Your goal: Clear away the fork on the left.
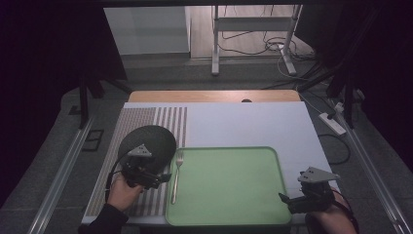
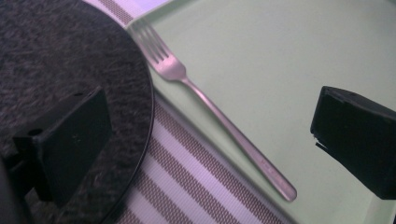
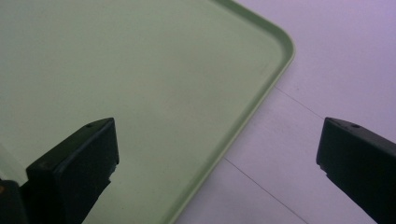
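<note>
The fork (image 2: 210, 109) is framed between the wide-open, empty jaws of the left gripper (image 2: 210, 149) (a pickup seems in hand); lowering and closing are called for. The right gripper (image 3: 217, 163) is held open, empty, over the tray (image 3: 261, 88) edge.

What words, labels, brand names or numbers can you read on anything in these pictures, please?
None: the fork, the green tray, the dark round plate and the striped placemat bear no readable text, and the left hand-held gripper shows no marking either.
</note>
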Available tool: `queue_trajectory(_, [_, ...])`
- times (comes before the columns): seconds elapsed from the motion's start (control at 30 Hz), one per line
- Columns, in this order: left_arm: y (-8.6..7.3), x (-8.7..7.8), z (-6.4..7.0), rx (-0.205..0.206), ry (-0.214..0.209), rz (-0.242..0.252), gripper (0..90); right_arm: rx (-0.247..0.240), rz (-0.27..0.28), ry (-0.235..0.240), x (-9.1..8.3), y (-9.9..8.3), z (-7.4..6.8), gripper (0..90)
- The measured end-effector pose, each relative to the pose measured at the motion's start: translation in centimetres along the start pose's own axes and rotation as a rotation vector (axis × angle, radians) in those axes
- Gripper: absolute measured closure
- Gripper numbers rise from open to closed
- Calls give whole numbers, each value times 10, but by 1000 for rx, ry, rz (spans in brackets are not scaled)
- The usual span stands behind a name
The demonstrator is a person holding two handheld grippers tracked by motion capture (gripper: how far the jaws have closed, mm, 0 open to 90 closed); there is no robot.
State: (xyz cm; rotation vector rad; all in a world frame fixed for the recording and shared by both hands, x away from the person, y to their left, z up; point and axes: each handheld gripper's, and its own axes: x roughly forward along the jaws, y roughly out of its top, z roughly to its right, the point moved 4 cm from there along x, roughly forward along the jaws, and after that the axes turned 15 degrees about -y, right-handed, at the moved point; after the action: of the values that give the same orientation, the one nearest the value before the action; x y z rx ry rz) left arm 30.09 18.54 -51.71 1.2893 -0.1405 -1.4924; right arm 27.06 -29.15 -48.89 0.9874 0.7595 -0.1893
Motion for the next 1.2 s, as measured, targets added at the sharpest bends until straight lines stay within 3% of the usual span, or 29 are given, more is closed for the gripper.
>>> queue_trajectory(0.83, [-31, -22, 6, -37, 57, -1, 0, 17, 4, 1, 0, 0, 1, 0])
queue_trajectory(1.2, [-48, -34, 7, -74, 72, 13, 0, 36, 5, 1, -1, 0, 3, 0])
